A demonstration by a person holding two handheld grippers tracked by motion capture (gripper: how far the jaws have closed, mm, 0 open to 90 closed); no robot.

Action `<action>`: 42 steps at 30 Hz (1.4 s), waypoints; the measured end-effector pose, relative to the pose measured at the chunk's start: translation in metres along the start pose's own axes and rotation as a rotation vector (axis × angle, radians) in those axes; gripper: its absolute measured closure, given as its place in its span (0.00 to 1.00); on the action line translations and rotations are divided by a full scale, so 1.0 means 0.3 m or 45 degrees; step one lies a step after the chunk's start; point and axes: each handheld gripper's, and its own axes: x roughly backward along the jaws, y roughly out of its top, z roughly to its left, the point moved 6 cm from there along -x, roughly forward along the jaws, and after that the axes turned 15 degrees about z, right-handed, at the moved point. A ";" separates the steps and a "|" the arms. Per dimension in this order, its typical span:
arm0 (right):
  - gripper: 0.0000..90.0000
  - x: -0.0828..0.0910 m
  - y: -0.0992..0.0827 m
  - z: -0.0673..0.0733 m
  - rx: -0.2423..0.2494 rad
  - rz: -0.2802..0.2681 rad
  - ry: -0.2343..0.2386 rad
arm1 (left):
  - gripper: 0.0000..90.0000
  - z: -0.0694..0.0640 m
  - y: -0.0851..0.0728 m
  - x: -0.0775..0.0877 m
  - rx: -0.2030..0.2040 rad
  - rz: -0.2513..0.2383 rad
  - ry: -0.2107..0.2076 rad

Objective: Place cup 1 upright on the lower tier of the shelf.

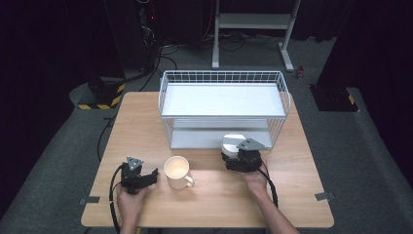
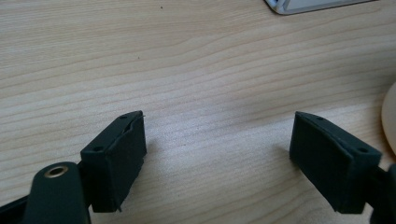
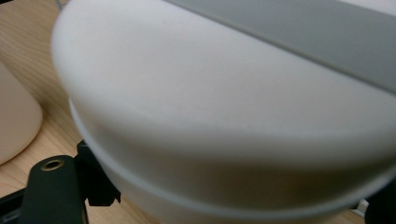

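The right claw (image 1: pixel 234 152) holds a round white bowl (image 1: pixel 233 143), with one black jaw on each side of it. In the right gripper view the bowl (image 3: pixel 224 116) is very close, and a black jaw peeks out under its left edge. The bowl sits just in front of the white wire rack (image 1: pixel 224 105), near the low shelf of the rack. The rack stands at the far side of the tabletop (image 1: pixel 146 122) and blocks the way straight ahead of the bowl.

The left claw (image 1: pixel 155 176) is wide, with nothing in it. In the left gripper view its two black jaws stand far apart, and there is bare wood (image 2: pixel 196 93) between them. A corner of the rack base (image 2: pixel 317 5) peeks in at the top.

A cream mug (image 1: pixel 177 171) stands between the two claws, just beside the left claw, with its handle turned toward the person. Its pale side (image 3: pixel 16 121) shows at the left of the right gripper view, near the bowl but not touching it.
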 end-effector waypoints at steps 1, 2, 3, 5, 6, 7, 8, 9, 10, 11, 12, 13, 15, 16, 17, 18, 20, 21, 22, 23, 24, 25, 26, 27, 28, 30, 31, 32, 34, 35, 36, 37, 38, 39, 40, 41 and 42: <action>0.21 0.005 0.002 -0.008 -0.006 -0.007 -0.003 | 0.21 0.000 -0.001 0.000 -0.001 0.003 0.003; 0.20 0.008 0.004 -0.019 -0.034 -0.013 0.006 | 0.21 0.000 0.000 0.000 -0.001 0.002 0.005; 0.20 0.005 0.005 -0.029 -0.047 -0.015 0.011 | 0.21 0.000 0.000 0.000 -0.001 0.002 0.005; 0.20 -0.003 0.008 -0.050 -0.062 -0.007 -0.008 | 0.21 0.000 0.000 0.000 0.000 0.002 0.004; 0.20 -0.005 0.008 -0.055 -0.075 -0.002 -0.013 | 0.21 0.000 -0.001 0.001 -0.001 0.004 0.003; 0.20 -0.008 0.011 -0.066 -0.085 -0.006 -0.018 | 0.21 0.000 -0.001 0.001 -0.001 0.003 0.004; 0.20 -0.010 0.013 -0.074 -0.091 -0.010 -0.022 | 0.21 0.000 -0.001 0.001 0.000 0.003 0.004; 0.20 -0.010 0.016 -0.082 -0.097 -0.012 -0.027 | 0.22 0.000 -0.001 0.000 0.001 0.001 0.004; 0.20 -0.010 0.020 -0.090 -0.096 -0.014 -0.037 | 0.22 0.000 -0.001 0.000 0.001 0.001 0.003; 0.20 -0.010 0.024 -0.097 -0.103 -0.016 -0.044 | 0.22 0.000 -0.001 0.000 0.001 0.001 0.004; 0.20 -0.011 0.029 -0.102 -0.108 -0.020 -0.049 | 0.22 0.000 0.000 0.000 0.003 0.000 0.004; 0.20 -0.012 0.034 -0.110 -0.115 -0.037 -0.057 | 0.22 0.000 -0.001 0.001 0.001 0.003 0.003; 0.20 -0.021 0.044 -0.127 -0.144 -0.028 -0.061 | 0.22 0.000 0.000 0.001 0.003 0.001 0.003; 0.21 -0.025 0.049 -0.135 -0.147 -0.028 -0.068 | 0.22 0.000 -0.001 0.001 0.002 0.001 0.002; 0.21 -0.030 0.053 -0.139 -0.155 -0.027 -0.067 | 0.22 0.000 -0.001 0.001 0.003 0.001 0.002; 0.20 -0.035 0.057 -0.144 -0.155 -0.022 -0.071 | 0.22 0.000 -0.001 0.001 0.003 0.001 0.003; 0.21 -0.045 0.061 -0.151 -0.159 -0.018 -0.082 | 0.22 0.000 -0.001 0.001 0.003 0.003 0.001; 0.21 -0.051 0.060 -0.155 -0.163 -0.015 -0.087 | 0.22 0.001 0.000 0.001 0.003 0.000 0.002; 0.21 -0.056 0.058 -0.159 -0.167 -0.007 -0.090 | 0.22 0.001 0.000 0.001 0.004 -0.002 0.003; 0.21 -0.063 0.054 -0.162 -0.167 0.002 -0.092 | 0.22 0.001 0.000 0.001 0.003 0.000 0.002; 0.20 -0.071 0.051 -0.165 -0.164 0.013 -0.099 | 0.22 0.001 0.000 0.001 0.004 0.000 0.001; 0.21 -0.076 0.049 -0.165 -0.172 0.012 -0.100 | 0.22 0.001 0.000 0.001 0.003 0.001 0.001; 0.21 -0.079 0.051 -0.170 -0.165 0.007 -0.110 | 0.22 0.001 0.000 0.001 0.003 0.001 0.001; 0.21 -0.081 0.053 -0.172 -0.165 0.003 -0.115 | 0.22 0.001 0.000 0.001 0.003 0.001 0.000; 0.20 -0.084 0.053 -0.173 -0.169 0.002 -0.118 | 0.22 0.001 0.000 0.001 0.003 0.001 0.000; 0.21 -0.088 0.054 -0.176 -0.163 -0.006 -0.124 | 0.22 0.001 0.000 0.001 0.003 0.001 0.000; 0.20 -0.090 0.056 -0.178 -0.163 -0.004 -0.125 | 0.22 0.001 0.000 0.001 0.004 0.000 0.001; 0.20 -0.092 0.060 -0.183 -0.156 0.007 -0.129 | 0.22 0.001 0.000 0.001 0.003 0.000 0.000; 0.20 -0.096 0.067 -0.188 -0.158 0.021 -0.128 | 0.22 0.001 -0.001 0.001 0.003 0.001 0.000; 0.20 -0.099 0.070 -0.194 -0.160 0.022 -0.131 | 0.22 0.001 0.000 0.001 0.003 -0.001 0.001; 0.20 -0.101 0.072 -0.196 -0.167 0.024 -0.131 | 0.22 0.001 -0.001 0.001 0.003 0.001 0.000; 0.20 -0.101 0.072 -0.196 -0.167 0.024 -0.131 | 0.22 0.001 -0.001 0.001 0.003 0.001 0.000; 0.20 -0.107 0.075 -0.204 -0.174 0.008 -0.135 | 0.22 0.001 -0.001 0.001 0.003 0.001 0.000; 0.20 -0.108 0.076 -0.206 -0.177 0.004 -0.136 | 0.22 0.001 -0.001 0.001 0.003 0.001 0.000; 0.20 -0.109 0.076 -0.207 -0.180 0.001 -0.137 | 0.22 0.001 0.000 0.001 0.004 -0.001 0.001; 0.20 -0.109 0.076 -0.207 -0.184 0.001 -0.134 | 0.22 0.001 0.000 0.001 0.005 -0.002 0.002; 0.20 -0.109 0.075 -0.207 -0.176 0.002 -0.135 | 0.22 0.001 0.000 0.001 0.004 -0.001 0.001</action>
